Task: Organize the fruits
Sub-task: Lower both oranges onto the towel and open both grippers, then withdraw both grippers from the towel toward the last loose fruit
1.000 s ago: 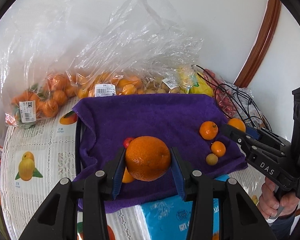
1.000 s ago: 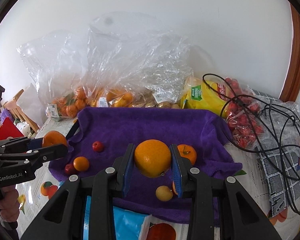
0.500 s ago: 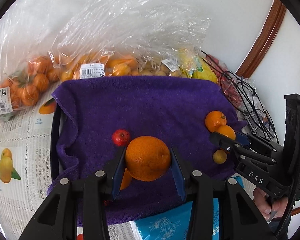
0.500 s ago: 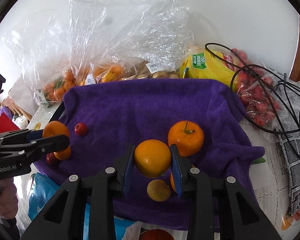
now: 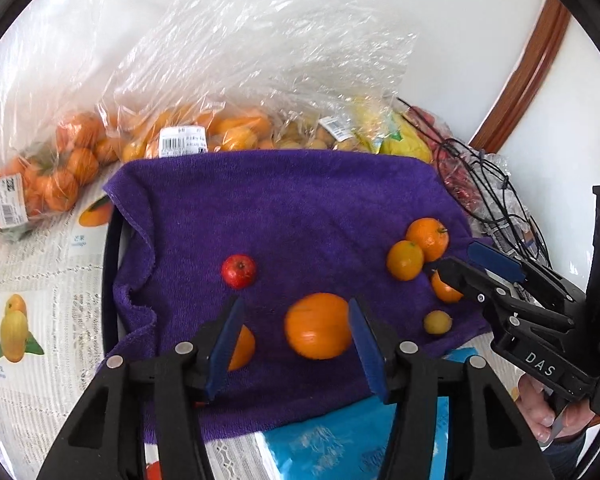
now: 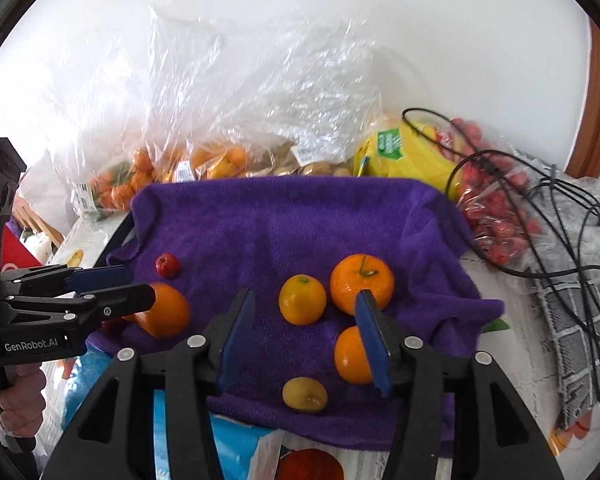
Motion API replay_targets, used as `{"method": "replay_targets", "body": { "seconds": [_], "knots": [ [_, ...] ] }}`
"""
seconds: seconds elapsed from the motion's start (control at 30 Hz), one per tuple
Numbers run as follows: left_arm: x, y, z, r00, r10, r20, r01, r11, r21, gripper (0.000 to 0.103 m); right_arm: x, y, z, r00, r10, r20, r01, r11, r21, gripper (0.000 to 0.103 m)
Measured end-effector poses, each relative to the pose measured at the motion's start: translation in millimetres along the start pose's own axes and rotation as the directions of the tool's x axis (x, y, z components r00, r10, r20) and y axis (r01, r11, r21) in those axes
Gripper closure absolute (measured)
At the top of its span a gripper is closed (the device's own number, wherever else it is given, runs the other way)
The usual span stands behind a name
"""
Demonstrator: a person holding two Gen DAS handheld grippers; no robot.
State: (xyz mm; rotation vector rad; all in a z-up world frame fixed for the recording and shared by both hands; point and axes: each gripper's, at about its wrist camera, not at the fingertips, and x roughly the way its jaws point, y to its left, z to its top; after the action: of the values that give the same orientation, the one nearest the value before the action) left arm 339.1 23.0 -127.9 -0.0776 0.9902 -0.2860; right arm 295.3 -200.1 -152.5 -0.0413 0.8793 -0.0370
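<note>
Both grippers stand with jaws parted and hold nothing. The left gripper [image 5: 296, 334] brackets a large round orange [image 5: 318, 326] that lies loose on the purple terry towel [image 5: 300, 208]; blur on this fruit suggests it may not be at rest. The right gripper [image 6: 306, 330] is spread over a bare patch of towel, with a small yellow-orange citrus [image 6: 302, 299] just beyond its fingertips.

Hazards, as judged:
- The large orange could roll toward the near towel edge and the blue plastic packet [image 5: 340, 436], since round fruit on soft pile has little to stop it.
- The right gripper's right finger overlaps a round orange fruit [image 6: 352, 354]; a careless withdrawal could knock it into the small yellow round fruit [image 6: 305, 394] below.
- The black cables [image 6: 540, 208] at the right could snag a gripper swung wide.

Count of loose fruit on the towel, near to far:
- Small yellow fruit: one.
- Orange-coloured citrus: five, counting a partly hidden one [image 5: 242, 346] behind the left gripper's left finger and a stemmed orange [image 6: 362, 284] furthest right.
- Small red apple-like fruit [image 5: 239, 271]: one; a second red shape beside the left gripper is too hidden to confirm.

Beyond the towel, on the counter, lie clear plastic bags of oranges [image 5: 188, 136], a yellow package [image 6: 412, 156] and a bag of red fruit [image 6: 496, 208]; their contents cannot be counted.
</note>
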Motion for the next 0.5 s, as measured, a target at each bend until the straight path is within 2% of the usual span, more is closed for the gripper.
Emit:
{"method": "replay_targets", "body": {
  "seconds": [0.27, 0.4, 0.5],
  "knots": [
    [-36.9, -17.4, -17.6, 0.996, 0.077, 0.052, -0.079, 0.996, 0.032, 0.044, -40.6, 1.5, -15.7, 0.998, -0.061, 0.022, 0.060, 0.998, 0.024, 0.026],
    [-59.0, -25.4, -32.6, 0.990, 0.110, 0.084, -0.113, 0.993, 0.029, 0.032, -68.9, 5.7, -28.2, 0.990, -0.138, 0.036, 0.136, 0.990, 0.032, 0.011],
    [-74.1, -31.9, -46.9, 0.983, 0.151, 0.105, -0.155, 0.987, 0.030, 0.028, -86.4, 8.7, -38.0, 0.987, -0.151, 0.062, 0.149, 0.988, 0.033, 0.011]
  ]
}}
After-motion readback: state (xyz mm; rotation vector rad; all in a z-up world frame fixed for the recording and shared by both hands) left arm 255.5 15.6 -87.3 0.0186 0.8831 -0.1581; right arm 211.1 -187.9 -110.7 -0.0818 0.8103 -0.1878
